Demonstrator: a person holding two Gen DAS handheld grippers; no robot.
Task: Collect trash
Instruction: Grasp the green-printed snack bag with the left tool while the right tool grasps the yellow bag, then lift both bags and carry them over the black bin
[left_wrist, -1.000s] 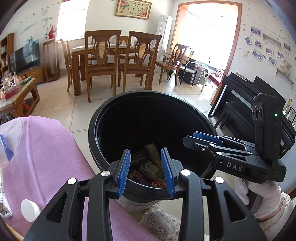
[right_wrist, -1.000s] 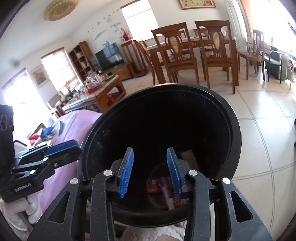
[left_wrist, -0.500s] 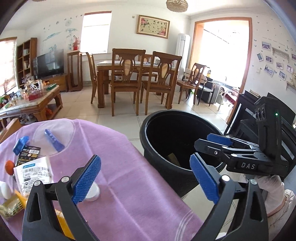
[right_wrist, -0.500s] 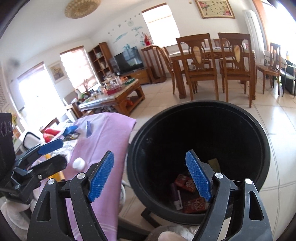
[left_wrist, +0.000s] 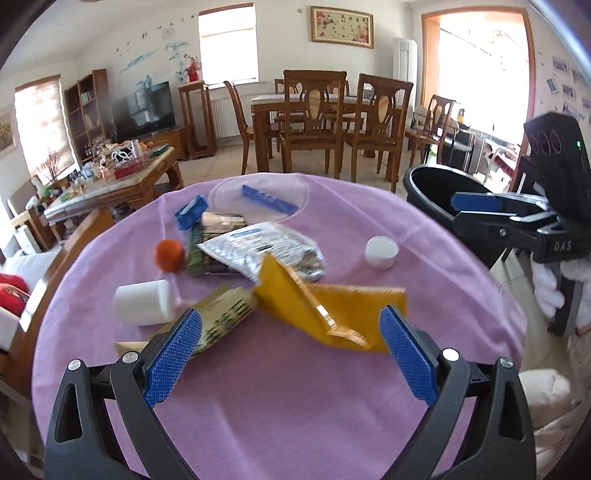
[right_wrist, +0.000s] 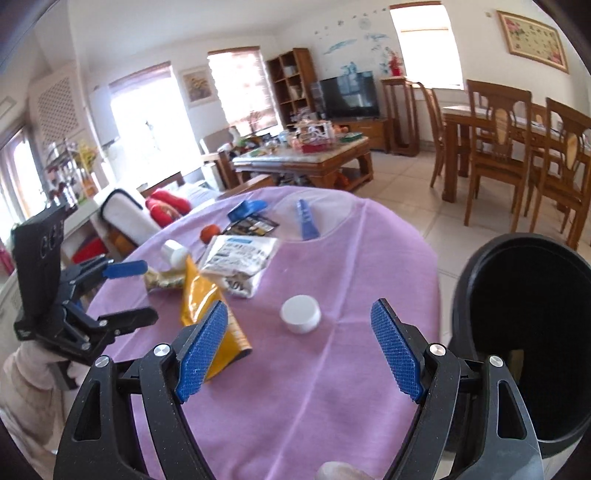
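Trash (left_wrist: 258, 251) heaped mid-bench (left_wrist: 295, 406), bin (right_wrist: 524, 332) beside. Left tongs (left_wrist: 291, 354) and right tongs (right_wrist: 299, 350) released, empty, swung back from bin after dropping; ready for next pickup.

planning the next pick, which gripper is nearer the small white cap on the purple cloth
Right. The right gripper has the white cap just ahead, between its open jaws' lines. The left gripper faces the yellow packet, with the cap farther off to its right.
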